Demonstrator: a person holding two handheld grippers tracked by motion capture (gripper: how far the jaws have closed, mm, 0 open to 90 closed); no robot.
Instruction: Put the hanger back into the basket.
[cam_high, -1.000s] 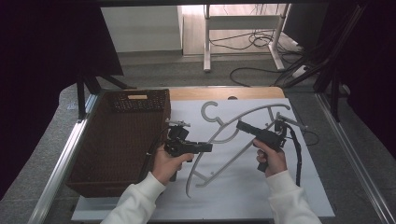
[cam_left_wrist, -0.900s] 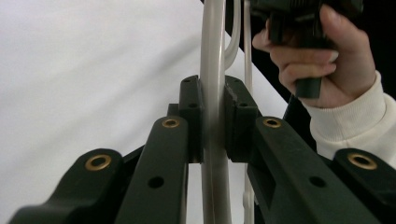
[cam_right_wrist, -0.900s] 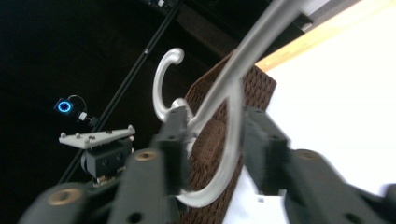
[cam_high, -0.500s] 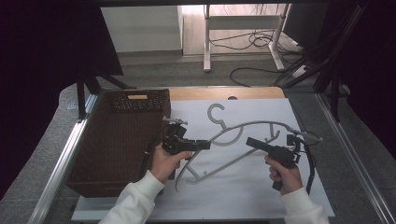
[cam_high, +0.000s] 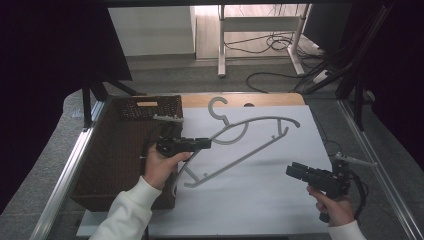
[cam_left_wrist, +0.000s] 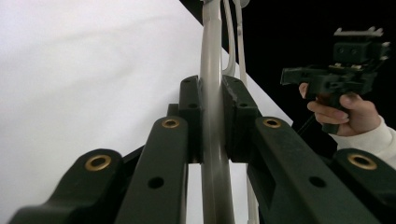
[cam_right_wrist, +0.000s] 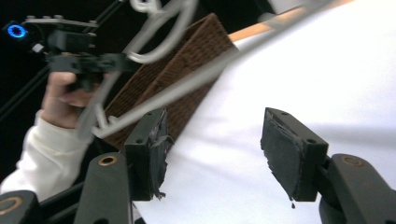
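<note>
A grey plastic coat hanger (cam_high: 250, 135) hangs lifted above the white sheet (cam_high: 260, 200), its hook toward the far edge. My left gripper (cam_high: 206, 143) is shut on the hanger's curved arm near its left end. In the left gripper view the grey bar (cam_left_wrist: 212, 116) runs between the closed pads (cam_left_wrist: 189, 116). My right gripper (cam_high: 292, 171) stands open low at the right, apart from the hanger. In the right gripper view its pads (cam_right_wrist: 152, 149) are wide apart with nothing between them, and the hanger (cam_right_wrist: 196, 74) shows farther off.
A dark brown wicker basket (cam_high: 115, 150) fills the left side of the table, beside the left hand. A wooden board (cam_high: 270, 99) lies at the far edge. Metal rails (cam_high: 70, 170) frame the table. Cables (cam_high: 280, 75) lie on the floor beyond.
The right gripper has let go of the hanger and moved down and right, now open. The left gripper has lifted the hanger's left end, tilting it.
</note>
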